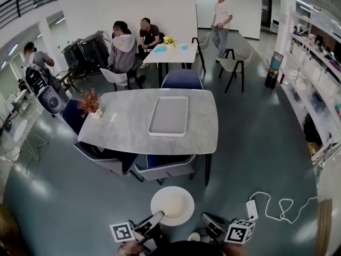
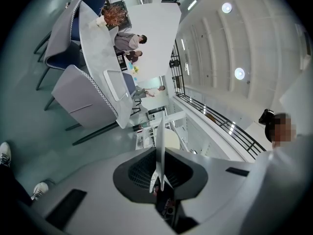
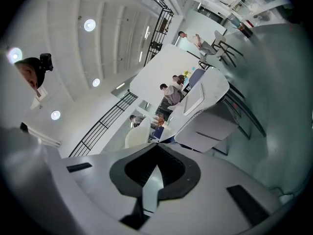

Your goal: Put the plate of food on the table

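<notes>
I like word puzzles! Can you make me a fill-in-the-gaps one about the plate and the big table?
1. The left gripper and the right gripper both grip the rim of a round white ____.
2. On the grey table lies a flat rectangular ____.
3. In the head view, the reddish plant stands near the table's ____ end.
Missing words: plate; tray; left.

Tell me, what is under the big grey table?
Two chairs are pushed in on the near side, beside a dark leg. The tabletop hides their seats.
</notes>
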`<move>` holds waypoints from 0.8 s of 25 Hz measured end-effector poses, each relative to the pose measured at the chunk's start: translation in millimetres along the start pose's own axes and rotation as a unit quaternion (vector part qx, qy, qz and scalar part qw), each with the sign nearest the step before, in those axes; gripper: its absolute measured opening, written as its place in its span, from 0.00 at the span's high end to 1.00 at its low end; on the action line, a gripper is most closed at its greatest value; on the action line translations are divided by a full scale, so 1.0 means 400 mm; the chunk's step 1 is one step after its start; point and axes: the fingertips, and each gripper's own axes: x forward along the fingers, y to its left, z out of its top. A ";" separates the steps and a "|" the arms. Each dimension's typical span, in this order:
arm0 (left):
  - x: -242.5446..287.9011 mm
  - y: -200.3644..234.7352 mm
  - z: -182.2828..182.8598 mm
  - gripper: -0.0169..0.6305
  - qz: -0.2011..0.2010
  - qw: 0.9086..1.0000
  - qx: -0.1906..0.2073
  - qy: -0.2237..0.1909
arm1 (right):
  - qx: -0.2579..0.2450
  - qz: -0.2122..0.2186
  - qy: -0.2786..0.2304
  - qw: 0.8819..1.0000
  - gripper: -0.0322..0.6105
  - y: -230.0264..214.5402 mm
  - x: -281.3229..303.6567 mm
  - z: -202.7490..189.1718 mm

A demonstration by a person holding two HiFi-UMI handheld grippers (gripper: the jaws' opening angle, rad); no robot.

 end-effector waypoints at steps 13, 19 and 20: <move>0.040 0.003 0.033 0.92 0.010 1.000 -0.002 0.000 | 0.013 -0.003 -0.002 1.000 0.93 -0.025 0.014 0.036; 0.034 0.028 0.131 0.92 -0.003 1.000 0.000 0.014 | 0.006 -0.018 -0.032 0.999 0.93 -0.023 0.096 0.063; 0.032 0.032 0.151 0.92 -0.004 1.000 0.002 0.018 | 0.013 -0.015 -0.037 0.999 0.93 -0.019 0.116 0.062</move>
